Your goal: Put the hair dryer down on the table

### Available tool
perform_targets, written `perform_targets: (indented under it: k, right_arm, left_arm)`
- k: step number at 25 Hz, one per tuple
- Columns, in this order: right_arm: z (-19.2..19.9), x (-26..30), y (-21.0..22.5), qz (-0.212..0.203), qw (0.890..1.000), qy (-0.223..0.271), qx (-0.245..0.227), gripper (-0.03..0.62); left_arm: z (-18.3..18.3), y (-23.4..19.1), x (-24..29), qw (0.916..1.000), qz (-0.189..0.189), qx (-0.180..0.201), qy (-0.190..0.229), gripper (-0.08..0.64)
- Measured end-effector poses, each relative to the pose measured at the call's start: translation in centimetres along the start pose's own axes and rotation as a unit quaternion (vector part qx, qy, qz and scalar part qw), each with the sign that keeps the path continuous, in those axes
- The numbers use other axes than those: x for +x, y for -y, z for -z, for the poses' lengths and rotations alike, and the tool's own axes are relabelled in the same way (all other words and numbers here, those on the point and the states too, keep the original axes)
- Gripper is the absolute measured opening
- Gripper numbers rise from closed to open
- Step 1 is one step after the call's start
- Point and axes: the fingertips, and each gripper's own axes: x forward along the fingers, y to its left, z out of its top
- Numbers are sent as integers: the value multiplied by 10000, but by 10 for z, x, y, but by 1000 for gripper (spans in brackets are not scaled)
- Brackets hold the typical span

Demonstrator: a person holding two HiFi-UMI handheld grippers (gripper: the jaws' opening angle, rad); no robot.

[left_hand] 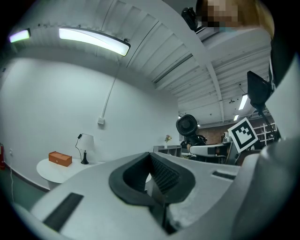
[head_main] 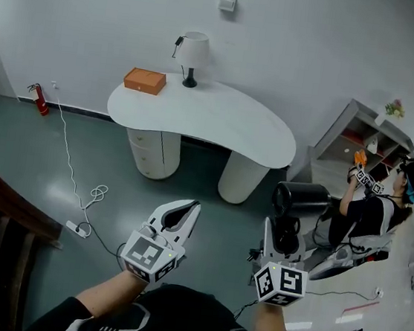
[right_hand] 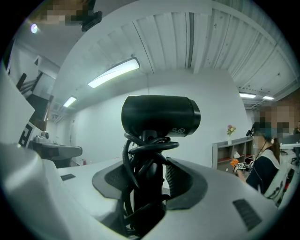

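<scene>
Hair dryer (right_hand: 160,116) clamped by its handle between right gripper (right_hand: 149,180) jaws, barrel above them, cord (right_hand: 151,147) wound round handle. Left gripper (left_hand: 151,173) jaws together, empty. Table (head_main: 220,121) well ahead.

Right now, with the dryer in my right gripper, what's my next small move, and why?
Probably carry it forward toward the white table. The right gripper grips the hair dryer by its cord-wrapped handle, but the table stands well ahead across the floor, too far to set it down from here.
</scene>
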Motion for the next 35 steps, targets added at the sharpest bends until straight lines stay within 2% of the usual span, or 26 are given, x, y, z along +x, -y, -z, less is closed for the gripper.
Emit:
perform_targets:
  k: [9, 20, 28, 35]
  right_arm:
    - [5, 21, -47, -24, 9999, 76, 82, 232]
    - [11, 62, -84, -375, 9993, -42, 31, 232]
    - [12, 129, -96, -670, 9976, -48, 138, 232]
    - [1, 192, -87, -827, 9965, -17, 136, 232]
  left_arm:
    - [1, -44, -23, 9999, -37, 77, 86, 5]
    - [7, -88, -33, 9993, -357, -73, 44, 5]
    - [0, -137, -11, 9979, -645, 35, -8, 5]
    - [-9, -176, 36, 9969, -782, -19, -46, 5]
